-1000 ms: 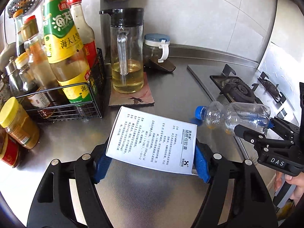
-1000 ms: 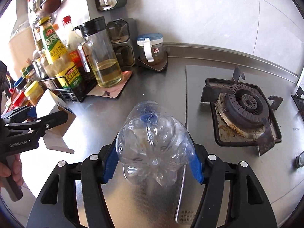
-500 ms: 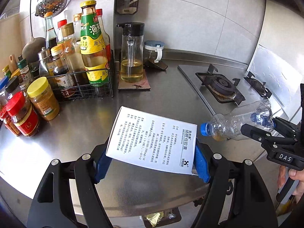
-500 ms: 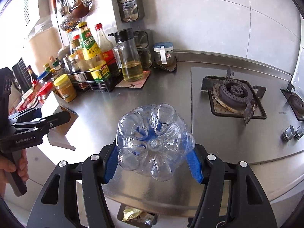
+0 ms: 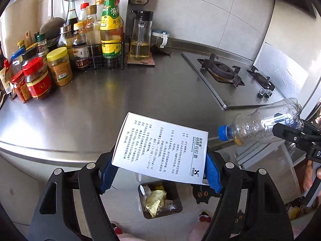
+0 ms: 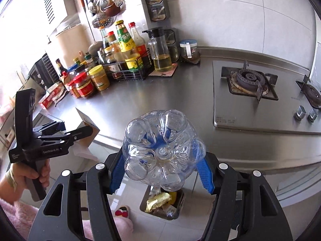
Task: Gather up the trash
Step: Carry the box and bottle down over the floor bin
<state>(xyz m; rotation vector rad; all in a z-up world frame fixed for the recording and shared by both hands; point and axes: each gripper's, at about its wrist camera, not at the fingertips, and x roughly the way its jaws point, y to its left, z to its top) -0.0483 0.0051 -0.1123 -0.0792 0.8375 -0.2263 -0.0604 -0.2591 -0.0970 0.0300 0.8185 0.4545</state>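
Blue fingers [image 5: 213, 172] clamping box [image 5: 160, 150]; bottle [image 6: 162, 150]

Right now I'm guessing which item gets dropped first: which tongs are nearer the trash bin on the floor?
Cannot tell. Left tongs hold the white box, right tongs the plastic bottle; both are above the bin.

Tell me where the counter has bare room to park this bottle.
Bare steel runs between the wire rack and the stove, out to the counter's front edge. The left end is crowded with jars.
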